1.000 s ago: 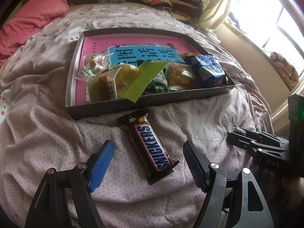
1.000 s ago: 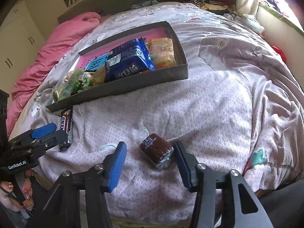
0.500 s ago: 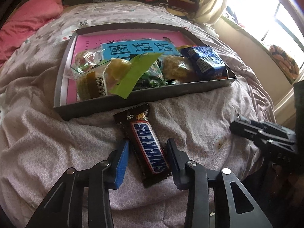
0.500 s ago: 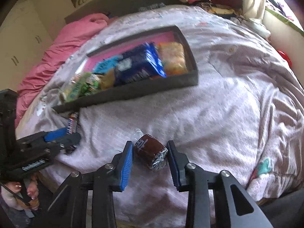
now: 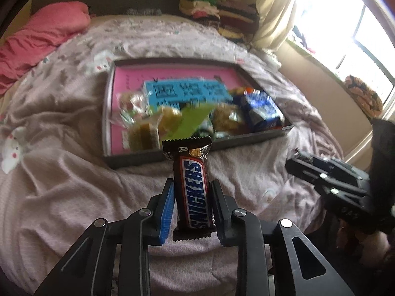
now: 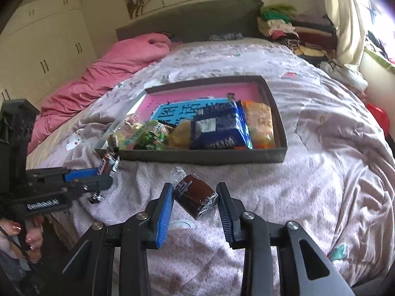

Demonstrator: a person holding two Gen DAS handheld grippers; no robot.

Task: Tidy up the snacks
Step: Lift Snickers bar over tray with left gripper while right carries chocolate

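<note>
From the left wrist view, the left tongs [image 5: 191, 206] are pinched on a brown Snickers bar with a red-and-blue logo [image 5: 193, 192], which is held lengthwise between the blue pads with its crimped top end sticking up and away. The bar is seen lifted clear of the pale lilac patterned bed quilt [image 5: 61, 172]. Just past it, a shallow dark grey tray with a pink lining [image 5: 138, 161] is set on the quilt, and a blurry heap of snacks is piled inside: a lime-green wrapper [image 5: 195, 118], a blue foil packet [image 5: 261, 111], some yellowish cakes in clear wrap [image 5: 145, 133]. The right tongs [image 5: 328, 182] are caught at the right edge from the side, so nothing can be told about them there. A pink blanket [image 5: 47, 37] is bunched at the far left.

From the right wrist view, the right tongs [image 6: 195, 202] are clamped on a small round dark brown wrapped cake with silver foil ends [image 6: 196, 196], tilted between the pads, above the quilt [image 6: 308, 172]. The tray [image 6: 271, 157] is seen near ahead, with the blue packet [image 6: 219, 128] and an orange-yellow snack bag [image 6: 260, 125] beside it at the right end. At the left edge, the left tongs [image 6: 98, 175] are seen with the Snickers bar [image 6: 107, 166] gripped, just beside the tray's near left corner. A hand [image 6: 32, 234] is visible below them.
</note>
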